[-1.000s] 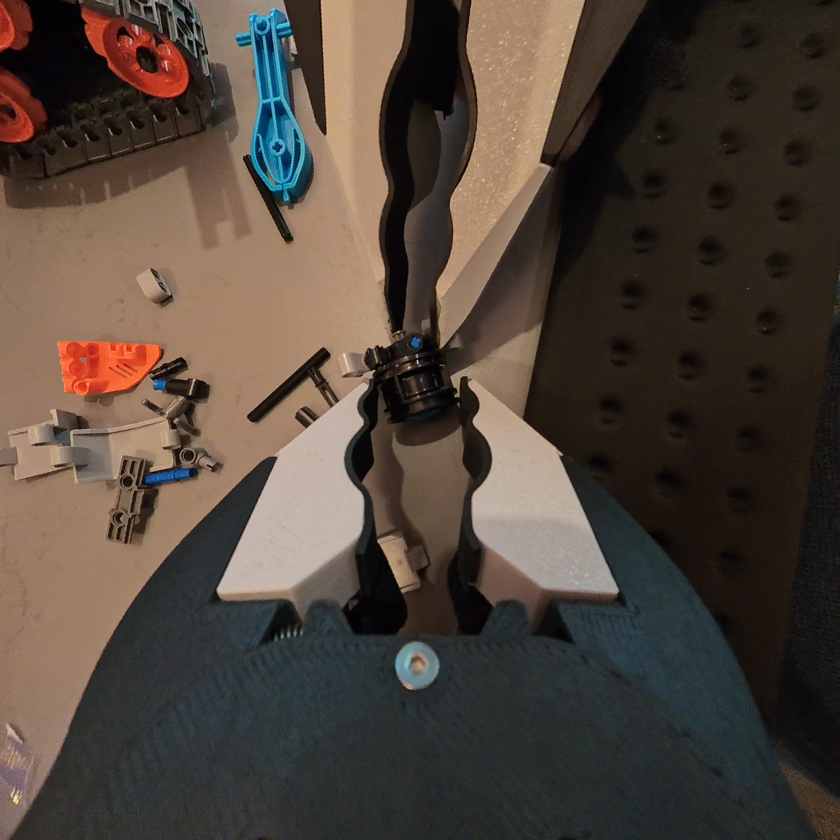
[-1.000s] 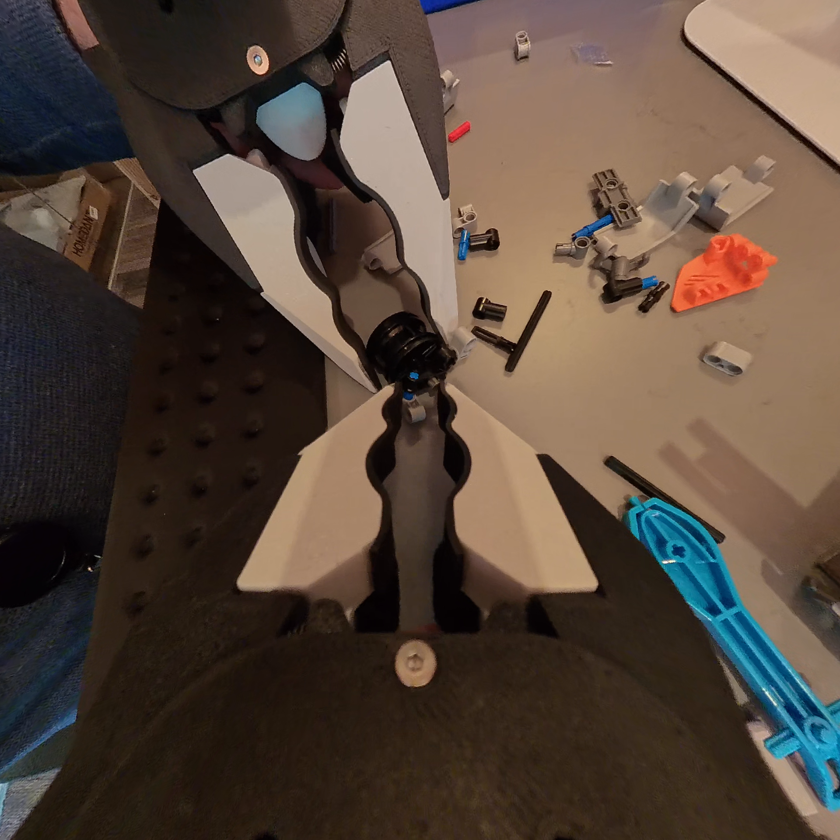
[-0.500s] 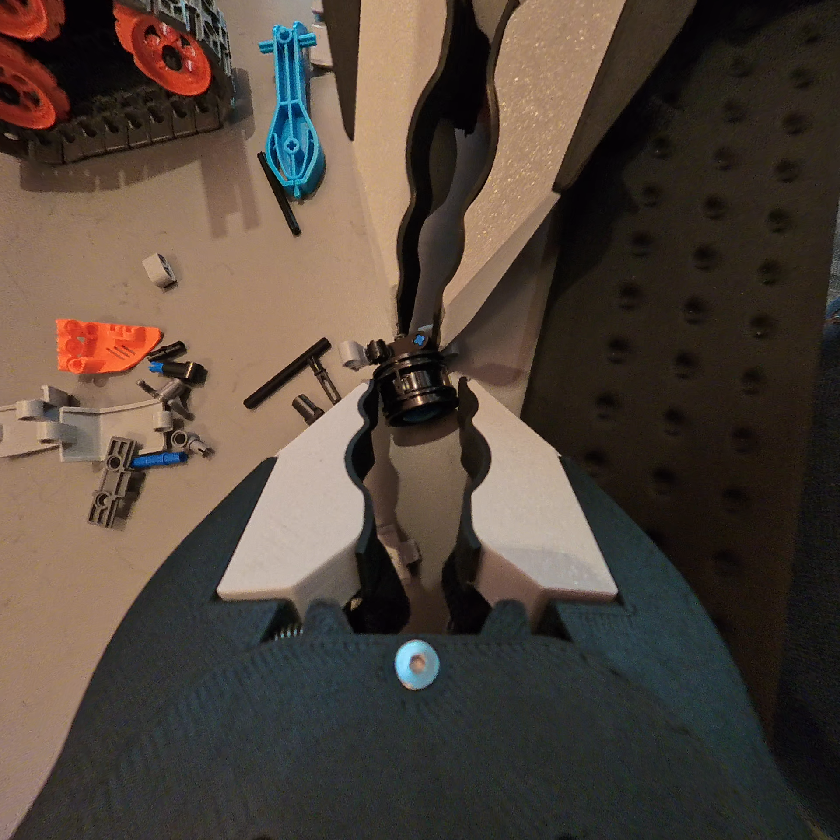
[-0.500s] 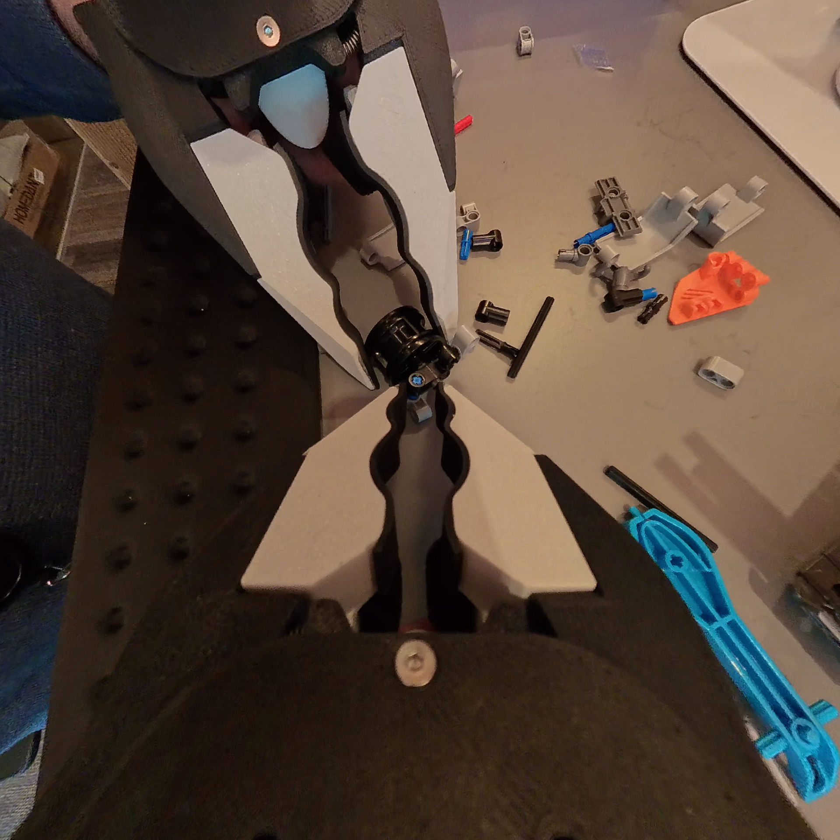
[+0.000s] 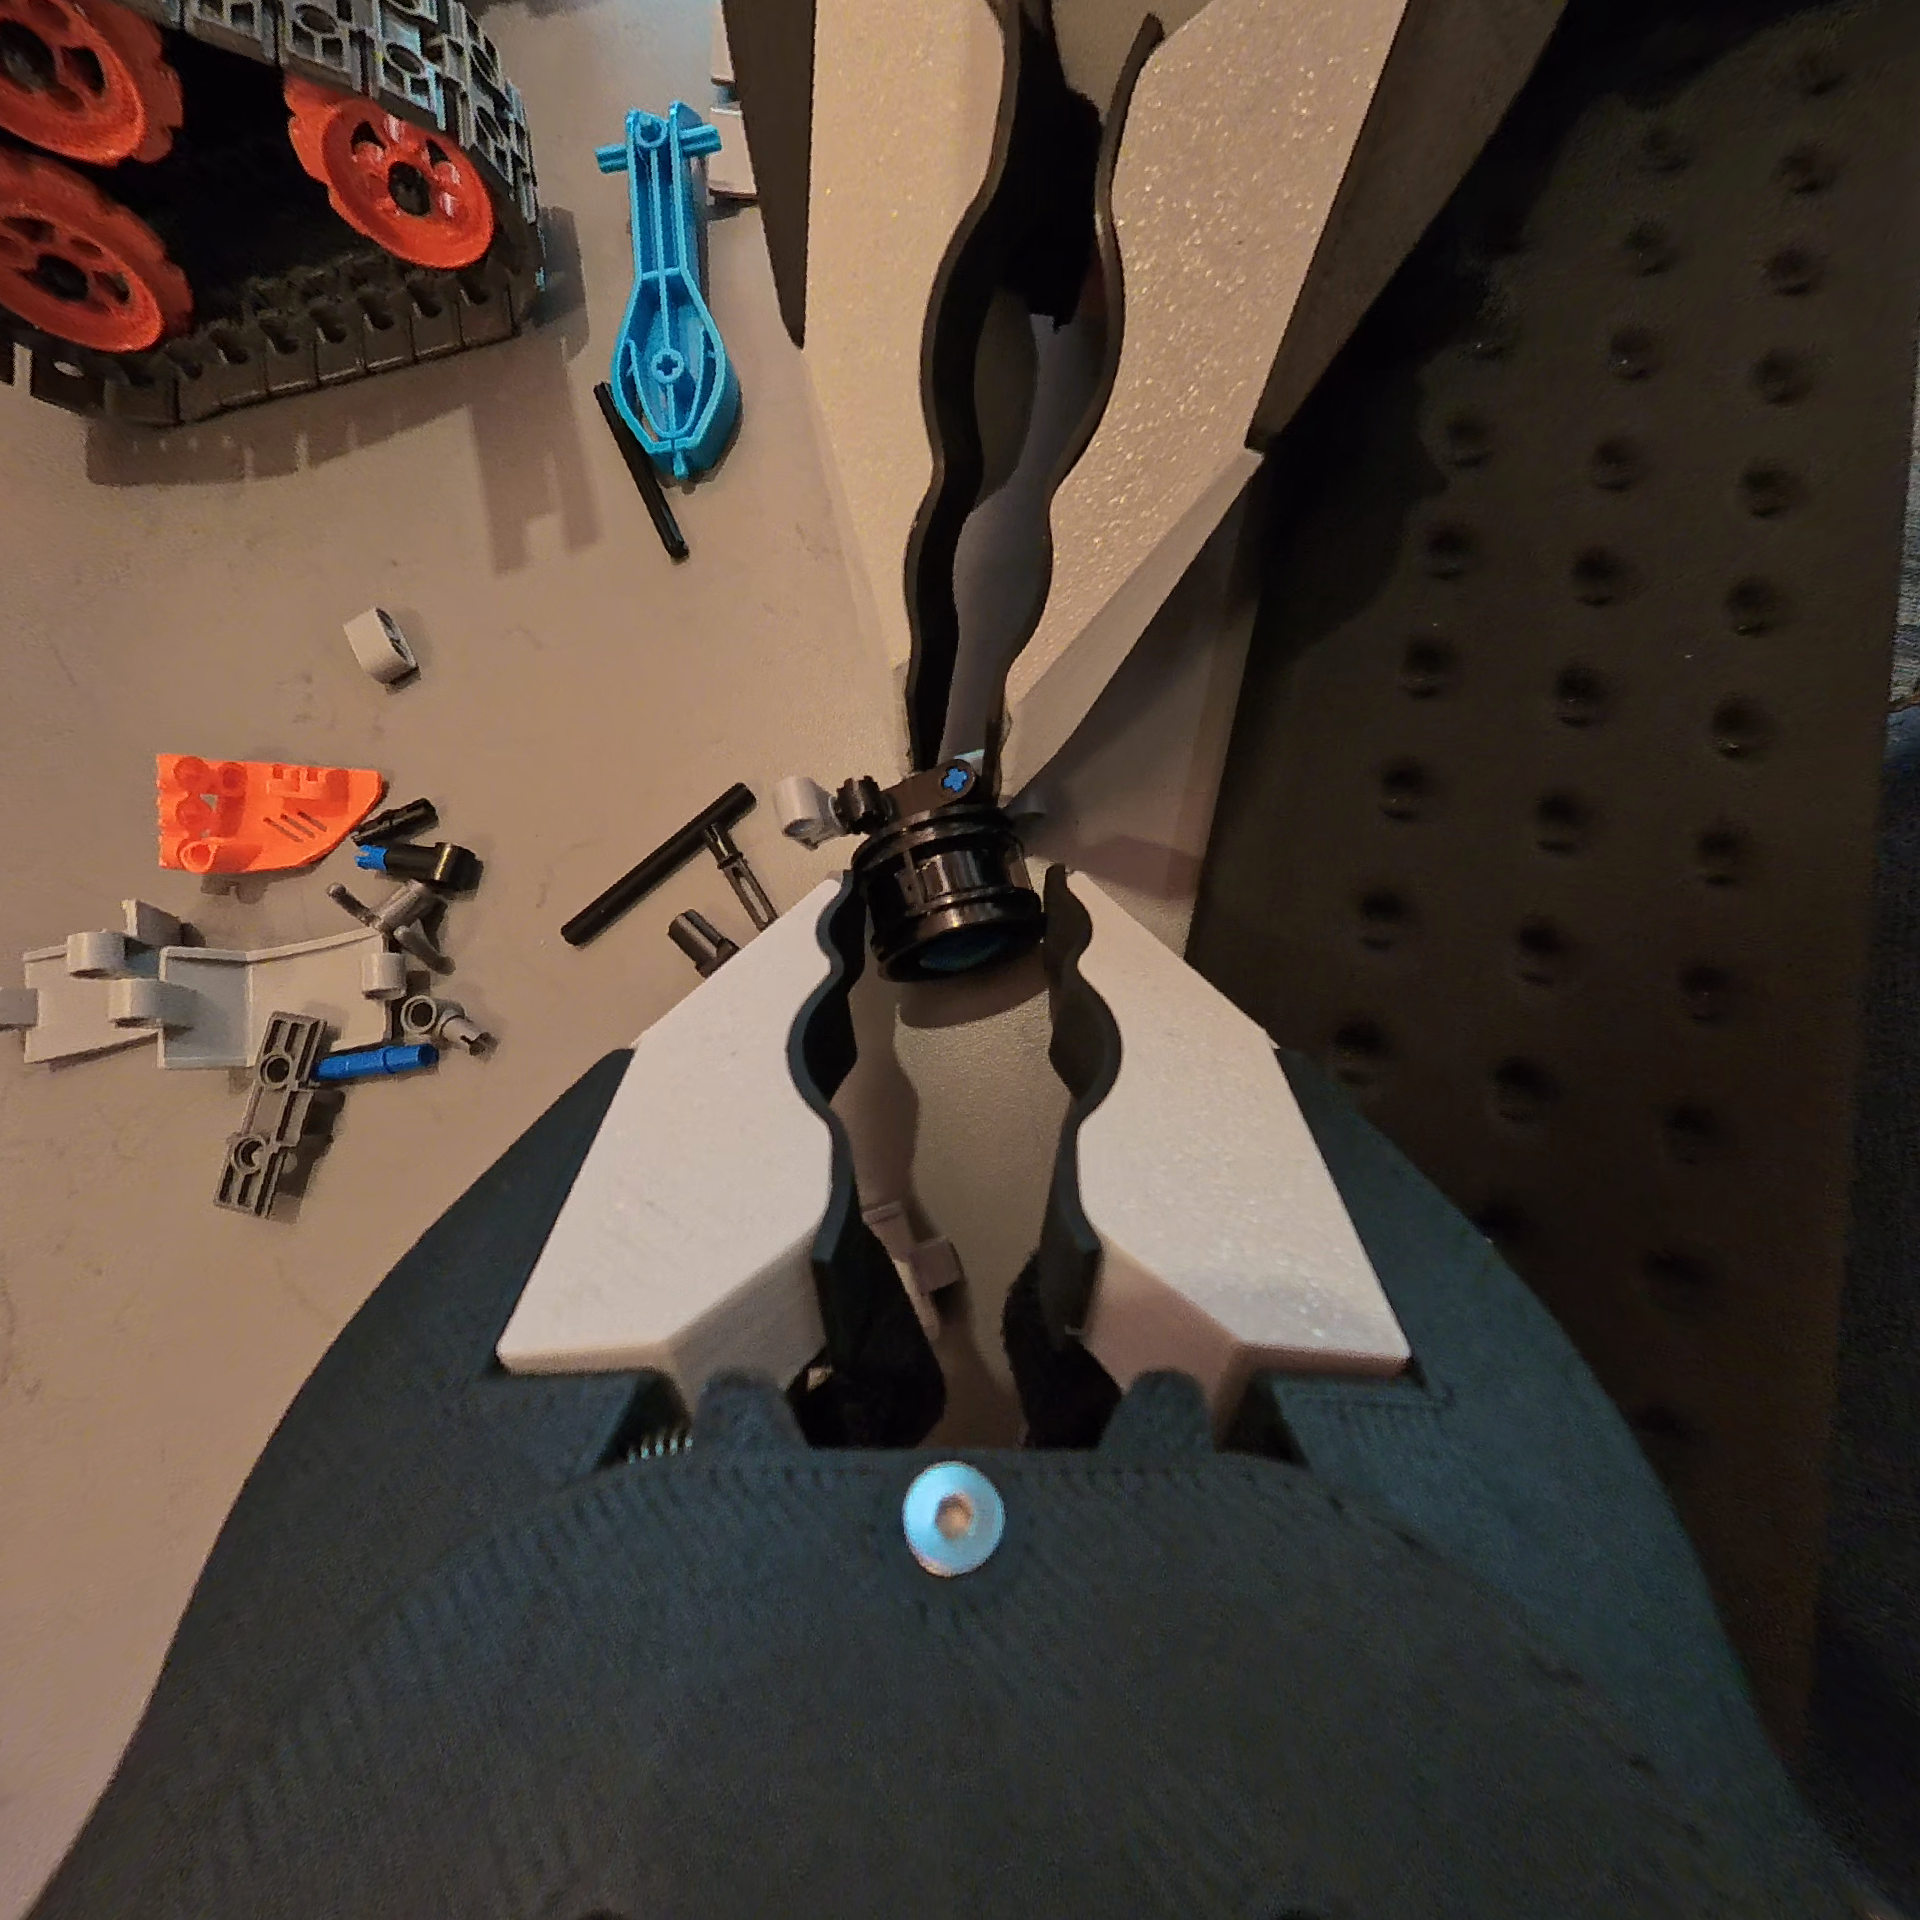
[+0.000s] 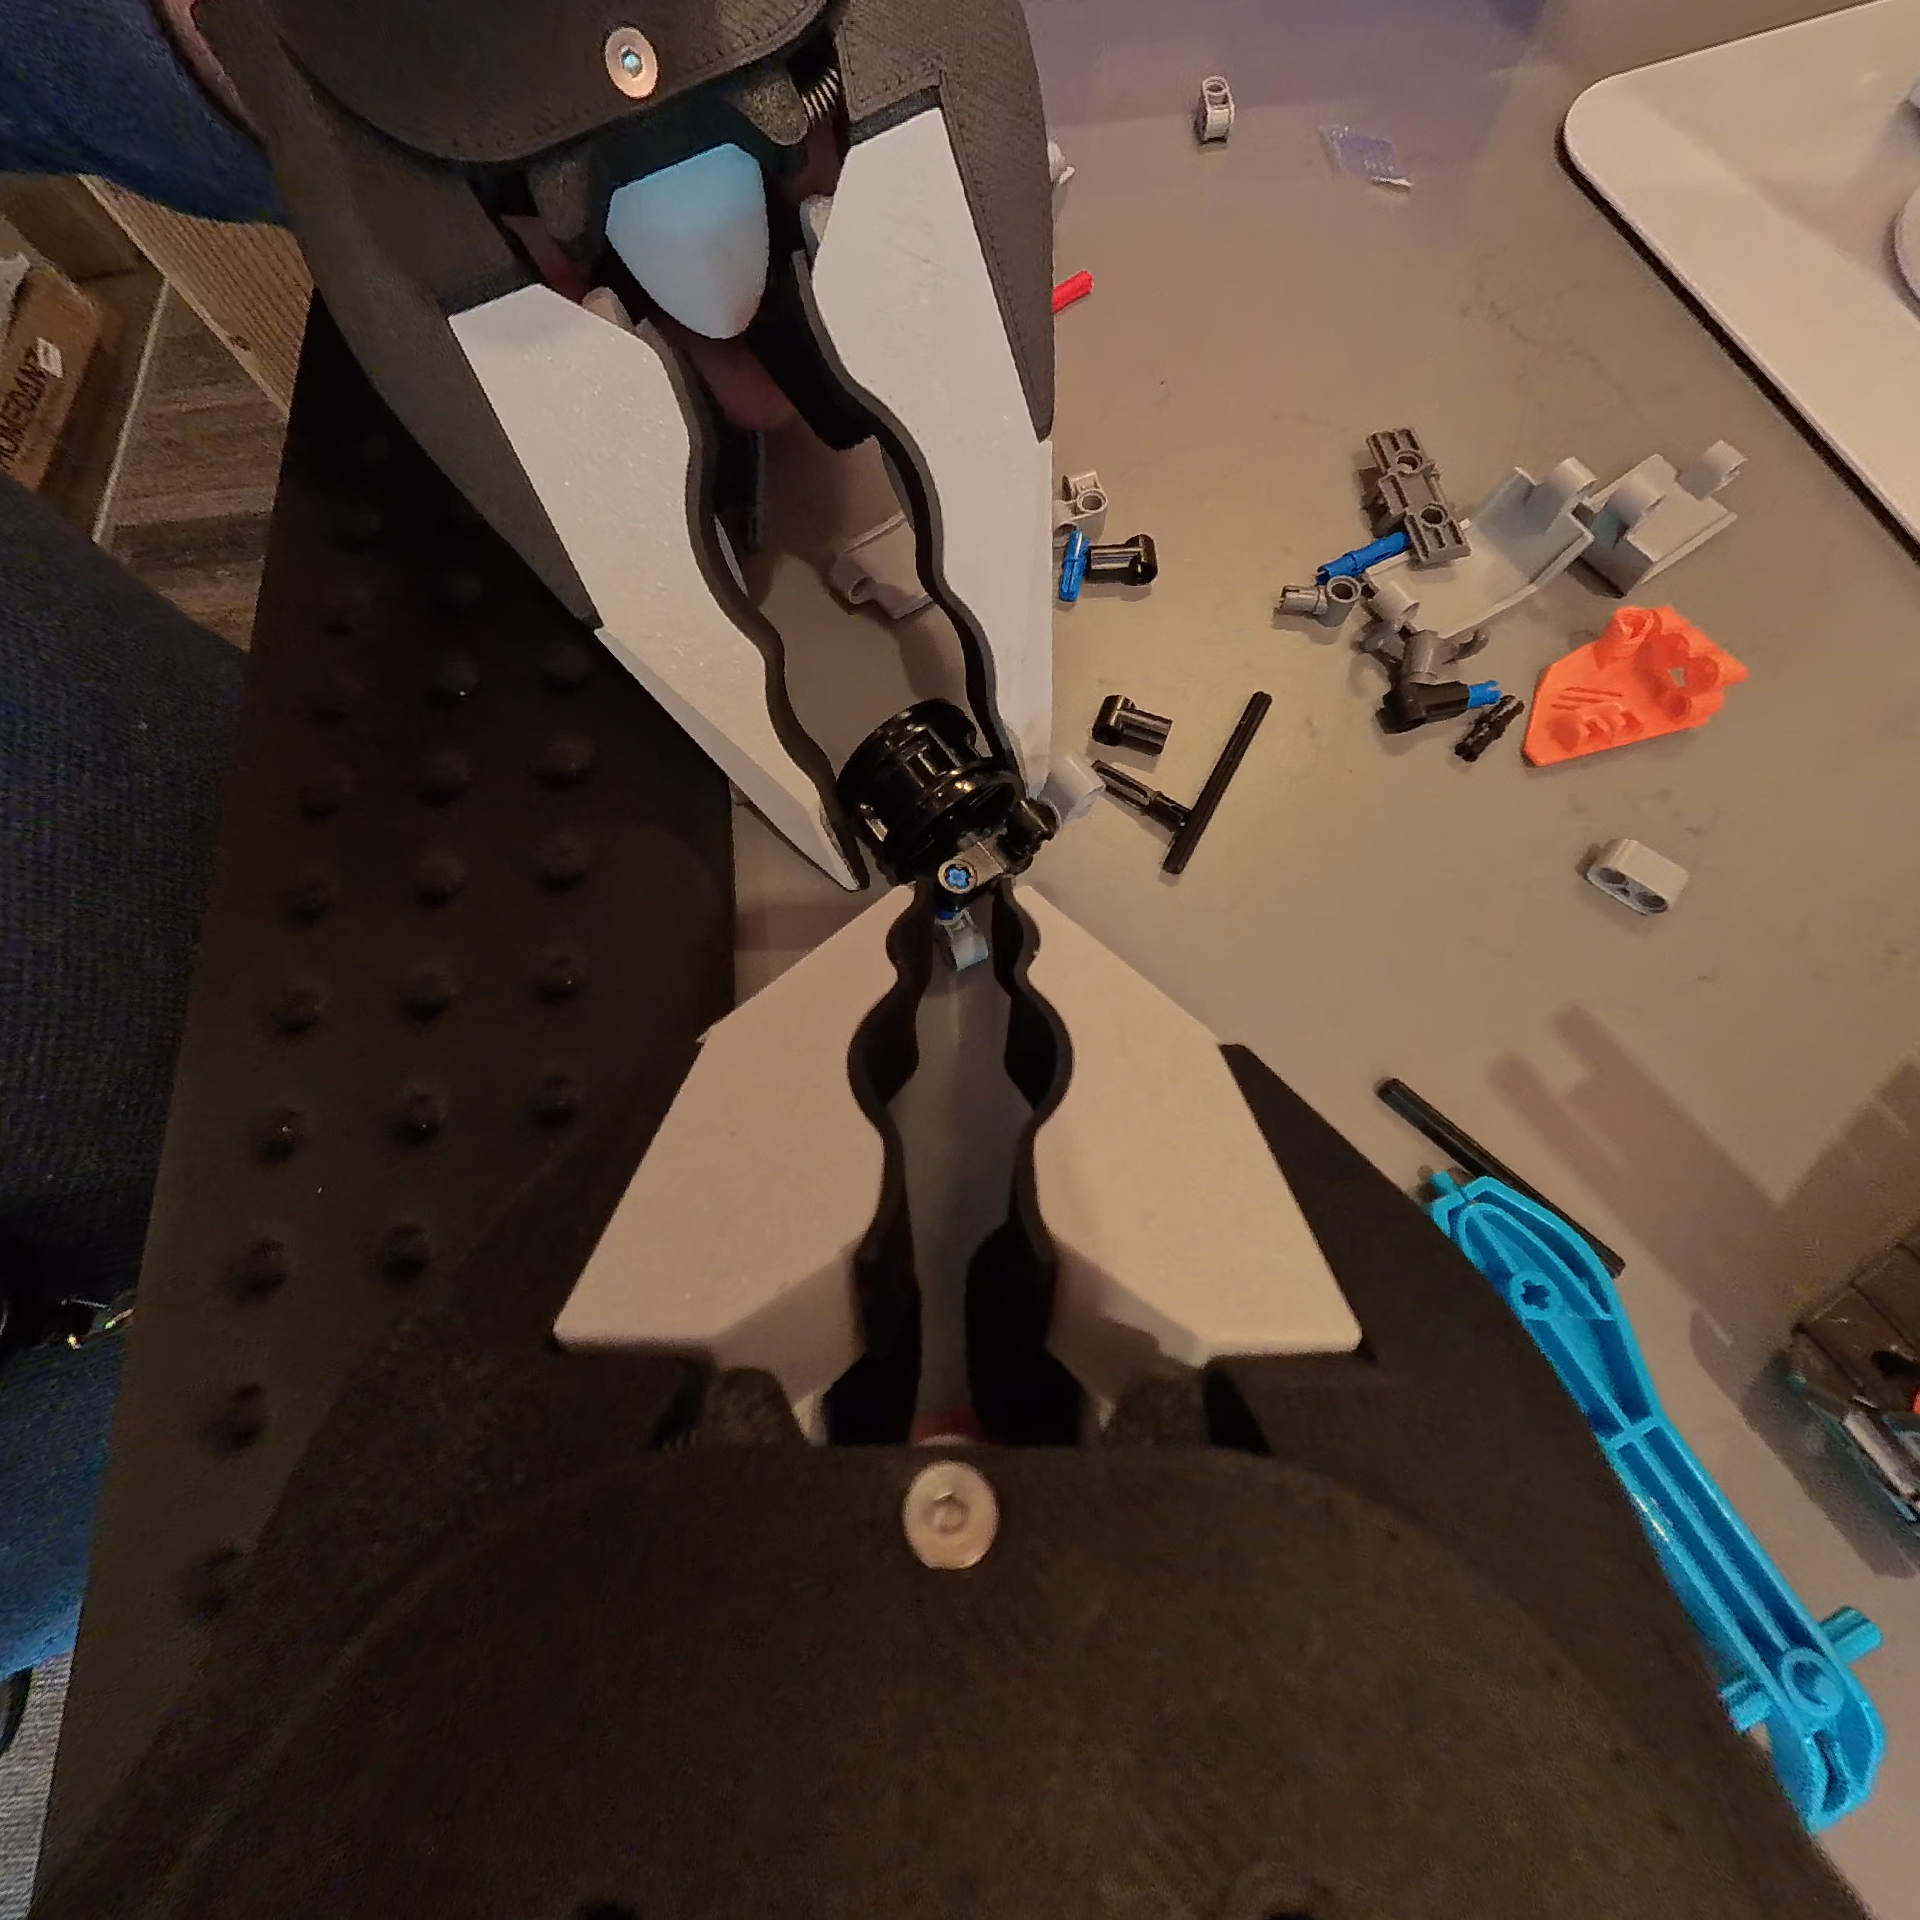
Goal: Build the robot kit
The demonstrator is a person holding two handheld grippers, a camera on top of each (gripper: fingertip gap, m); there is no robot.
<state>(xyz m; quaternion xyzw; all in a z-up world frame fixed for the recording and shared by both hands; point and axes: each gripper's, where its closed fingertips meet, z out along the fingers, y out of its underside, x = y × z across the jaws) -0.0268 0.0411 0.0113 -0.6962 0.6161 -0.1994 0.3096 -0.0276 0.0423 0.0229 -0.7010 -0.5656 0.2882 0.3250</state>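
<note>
1. Left wrist view: we are gripping a black wheel hub [image 5: 951, 899] at the tips of our left gripper [image 5: 948, 914], its jaws clamped on the hub's sides. A blue pin [image 5: 956, 777] is showing on the hub's far end, and a small grey connector [image 5: 805, 810] is sticking out to its left. Our right gripper [image 5: 961, 748] is reaching in from above, its tips meeting that far end. On the grey table [image 5: 520, 644], off to the left, an orange panel [image 5: 255, 810], a grey bracket [image 5: 135, 982], a black axle [image 5: 660, 878] and a blue tool [image 5: 670, 301] are lying well apart from the hub. A tracked model with orange wheels [image 5: 260, 197] is sitting at the top left. A black studded mat [image 5: 1558, 727] is covering the right side.

2. Right wrist view: we are pinching a small grey piece [image 6: 964, 940] just below the blue pin [image 6: 956, 876] with our right gripper [image 6: 961, 914], its jaws nearly together on that piece. The hub [image 6: 925, 790] is sitting tilted just beyond, held between the tips of the left gripper [image 6: 914, 821], above the table edge beside the mat [image 6: 416, 935]. To the right, the axle [image 6: 1216, 784], the orange panel [image 6: 1631, 686], the bracket [image 6: 1590, 530] and a grey two-hole beam [image 6: 1636, 878] are resting on the table [image 6: 1351, 935]. The blue tool [image 6: 1662, 1455] is lying at the lower right, and a white tray [image 6: 1766, 208] is cutting across the top right corner.
</note>
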